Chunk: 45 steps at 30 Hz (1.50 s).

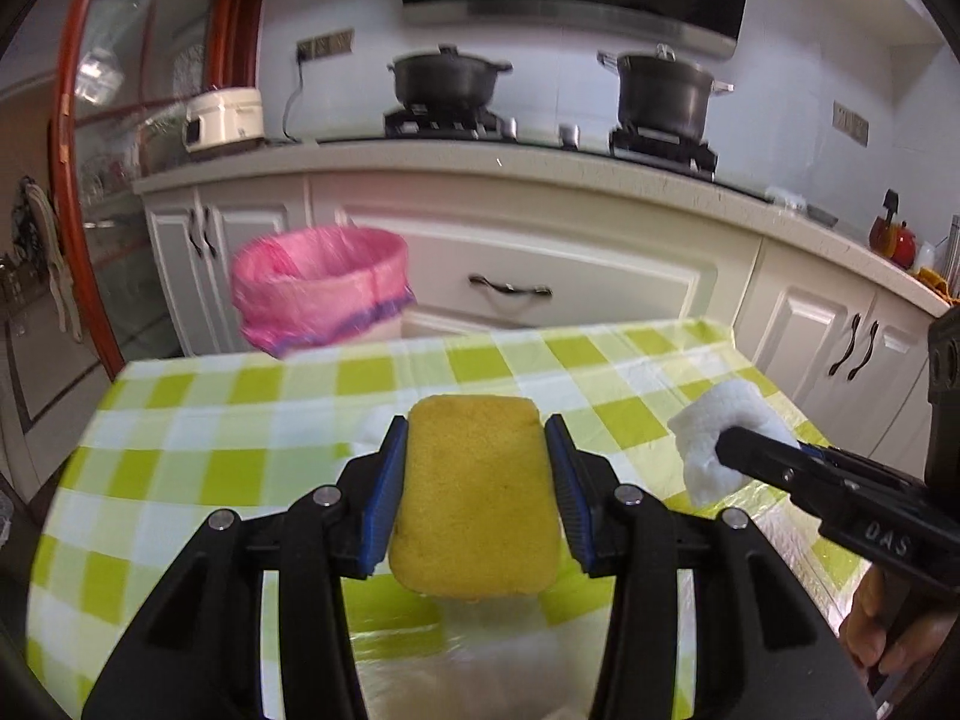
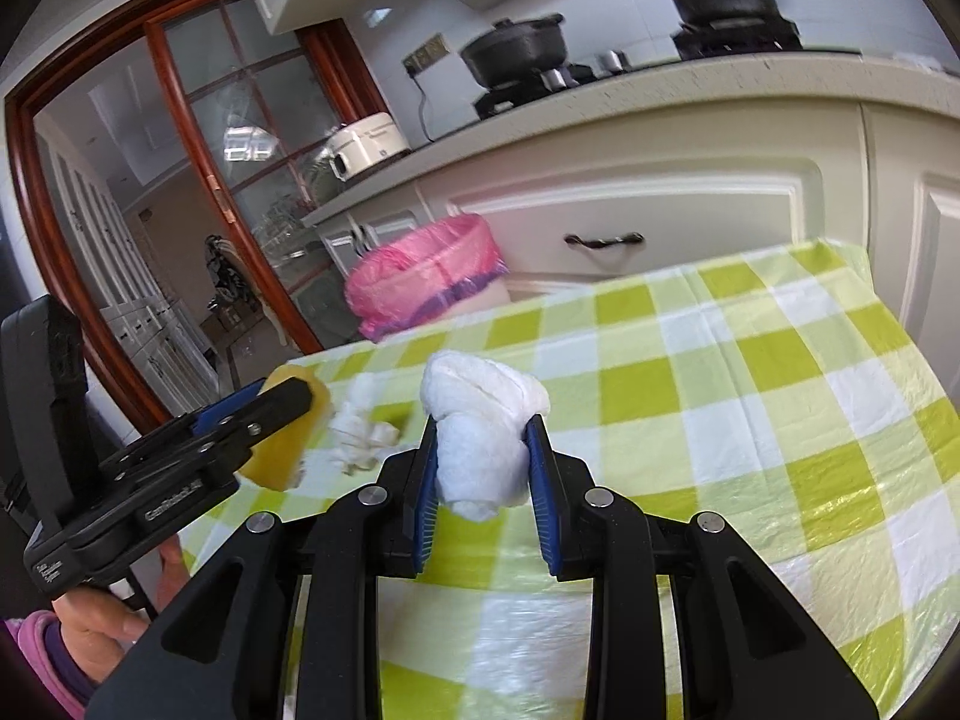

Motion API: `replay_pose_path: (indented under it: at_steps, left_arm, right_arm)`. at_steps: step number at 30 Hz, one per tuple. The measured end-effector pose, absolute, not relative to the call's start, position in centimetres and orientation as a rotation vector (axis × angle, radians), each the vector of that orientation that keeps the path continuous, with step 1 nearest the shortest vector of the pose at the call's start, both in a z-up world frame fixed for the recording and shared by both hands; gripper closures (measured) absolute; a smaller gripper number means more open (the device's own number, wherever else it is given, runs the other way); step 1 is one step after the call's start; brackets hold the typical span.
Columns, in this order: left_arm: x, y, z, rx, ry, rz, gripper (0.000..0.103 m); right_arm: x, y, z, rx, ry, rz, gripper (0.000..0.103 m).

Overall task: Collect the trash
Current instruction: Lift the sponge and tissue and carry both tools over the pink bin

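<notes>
Kitchen cabinets and a stove with two pots (image 1: pixel 447 75) stand behind our table (image 1: pixel 198 420), which wears a green-checked cloth. Our left gripper (image 1: pixel 477 438) has its fingers (image 1: pixel 387 480) pinching a yellow sponge (image 1: pixel 477 492) between the blue pads, lifted above the cloth. Our right gripper (image 2: pixel 483 459) has its fingers (image 2: pixel 426 480) pinching a white tissue wad (image 2: pixel 480 420), which bulges out past the fingertips. Another crumpled tissue (image 2: pixel 363 435) lies on the cloth between the two grippers, just ahead of the left fingers. Beyond the far table edge, ahead and left of both grippers, stands a bin (image 1: pixel 318 288) lined with a pink bag.
</notes>
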<state>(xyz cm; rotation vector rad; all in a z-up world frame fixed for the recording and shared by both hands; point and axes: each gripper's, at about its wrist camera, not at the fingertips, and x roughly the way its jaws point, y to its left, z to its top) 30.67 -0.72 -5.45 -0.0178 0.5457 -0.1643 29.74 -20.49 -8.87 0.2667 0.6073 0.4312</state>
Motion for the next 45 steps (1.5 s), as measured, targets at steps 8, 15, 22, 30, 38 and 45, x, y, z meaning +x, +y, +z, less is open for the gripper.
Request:
replay_pose_path:
  at_steps: [8, 15, 22, 30, 38, 45]
  left_arm:
    - [26.6, 3.0, -2.2, -0.042, 0.463, -0.148, 0.059]
    - [23.9, 5.6, -1.0, -0.074, 0.427, -0.151, 0.058]
    - [22.8, 7.1, -0.9, -0.083, 0.412, -0.129, 0.058]
    - [22.9, 8.3, -0.6, -0.086, 0.408, -0.103, 0.058]
    - [25.0, 8.9, 0.1, -0.09, 0.407, -0.109, 0.058]
    - [28.8, 9.5, 1.9, -0.056, 0.384, -0.1, 0.058]
  right_arm:
    - [27.3, -15.5, -5.2, 0.17, 0.541, 0.511, 0.075]
    - [26.0, -12.7, -3.9, 0.118, 0.52, 0.544, 0.075]
    - [25.9, -10.4, -3.6, 0.091, 0.526, 0.563, 0.075]
    - [27.0, -8.6, -3.1, 0.068, 0.518, 0.572, 0.075]
    - [29.3, -6.9, -2.6, 0.051, 0.512, 0.59, 0.075]
    - [32.9, -6.1, -1.4, 0.044, 0.493, 0.601, 0.075]
